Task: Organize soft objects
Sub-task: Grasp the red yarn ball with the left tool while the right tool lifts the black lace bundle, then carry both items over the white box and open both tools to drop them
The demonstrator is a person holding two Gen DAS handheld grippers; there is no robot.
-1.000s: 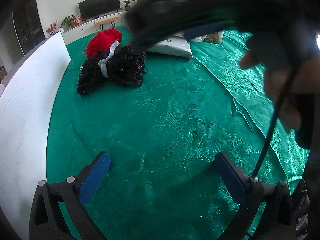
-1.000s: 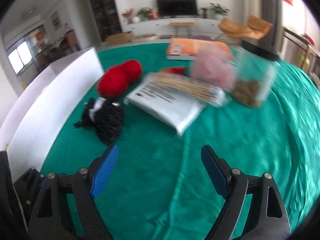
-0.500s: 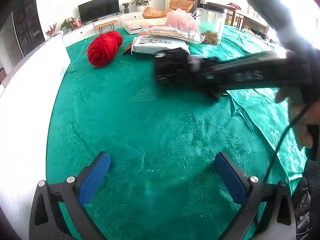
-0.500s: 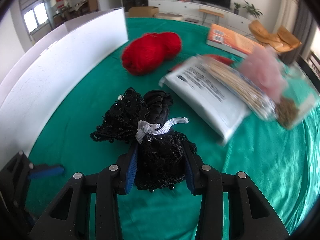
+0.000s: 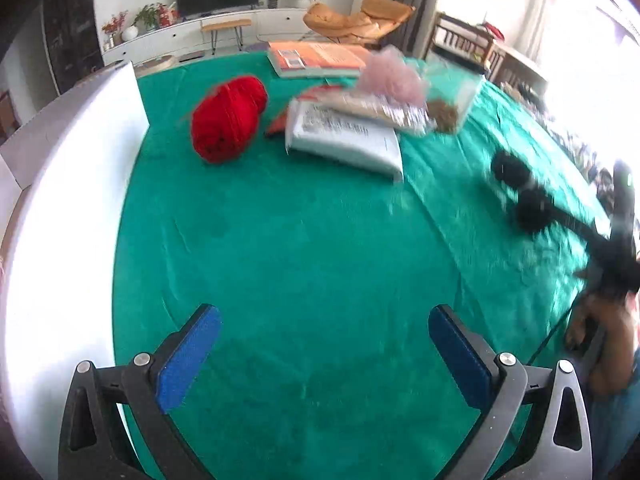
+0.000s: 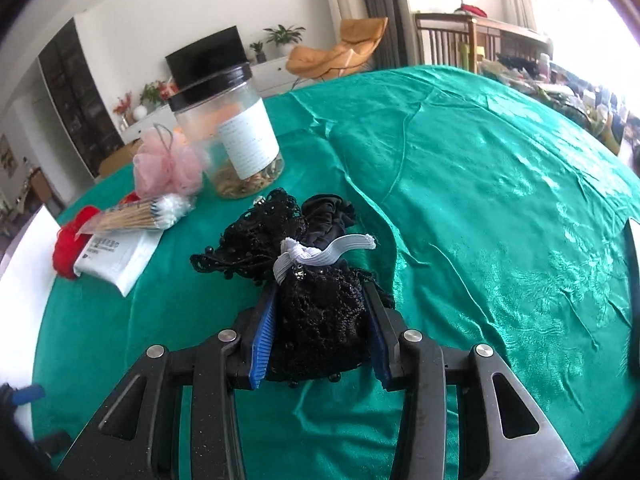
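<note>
My right gripper (image 6: 320, 312) is shut on a black lace bundle (image 6: 296, 280) tied with a white elastic band, held over the green cloth. In the left wrist view the same bundle (image 5: 520, 192) shows blurred at the right, on the end of the right gripper. My left gripper (image 5: 324, 344) is open and empty above the cloth. A red yarn ball (image 5: 226, 118) lies at the back left, and it shows in the right wrist view (image 6: 70, 240). A pink mesh puff (image 6: 166, 166) sits beside the jar; it also shows in the left wrist view (image 5: 392, 80).
A white board (image 5: 60, 216) stands along the table's left edge. A white packet (image 5: 344, 136), a bag of cotton swabs (image 6: 136, 216), a clear jar with black lid (image 6: 228, 136) and an orange book (image 5: 316, 58) lie at the back. The green cloth (image 6: 500, 200) is wrinkled.
My right gripper closed on the black lace bundle, lifted it and carried it to the right. The left gripper stayed open with its view turned slightly.
</note>
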